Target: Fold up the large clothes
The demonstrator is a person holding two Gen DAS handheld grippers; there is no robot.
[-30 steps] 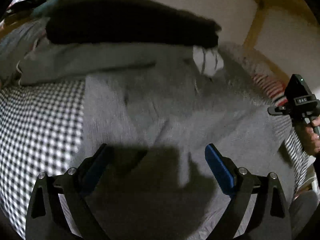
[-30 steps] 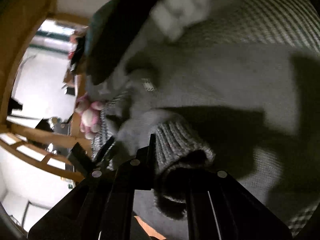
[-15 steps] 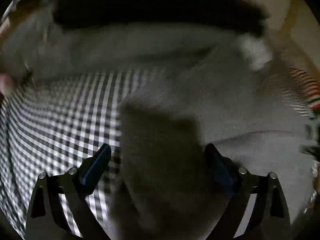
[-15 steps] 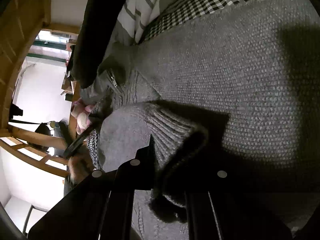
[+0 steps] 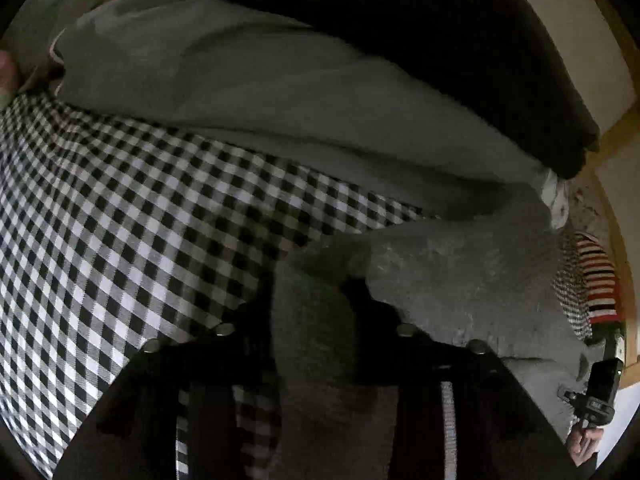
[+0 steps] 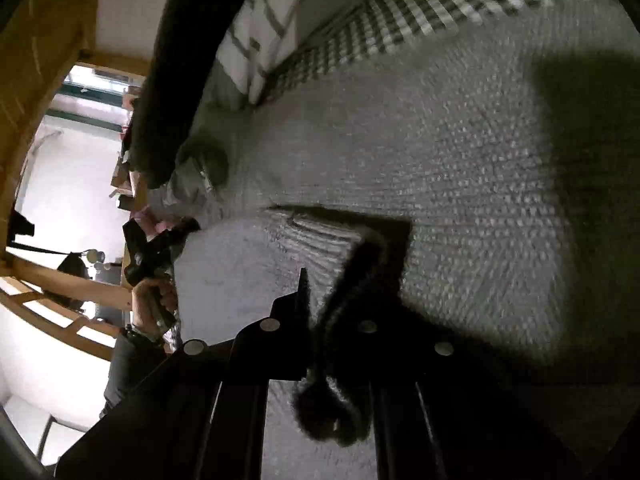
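Observation:
A grey knit sweater (image 5: 460, 280) lies spread on a black-and-white checked sheet (image 5: 120, 220). In the left wrist view my left gripper (image 5: 312, 300) is at the sweater's left edge. Its jaws are closing, and a thick fold of the knit fills the gap and touches both fingers. In the right wrist view my right gripper (image 6: 332, 288) is shut on the sweater's ribbed cuff (image 6: 320, 240), held low over the sweater body (image 6: 440, 140). The cuff's dark opening hangs down between the fingers. Each gripper also shows small in the other's view, held in a hand (image 6: 152, 300).
A dark garment (image 5: 440, 40) and a grey-green cloth (image 5: 260, 80) are piled along the far side. A white striped cloth (image 6: 256, 40) sits beside them. A red striped garment (image 5: 596, 280) lies at the right. A wooden frame (image 6: 40, 40) borders the bed.
My left gripper has swept left over the sweater to its edge by the checked sheet, and its jaws have narrowed around a fold. My right gripper sank a little, still gripping the cuff.

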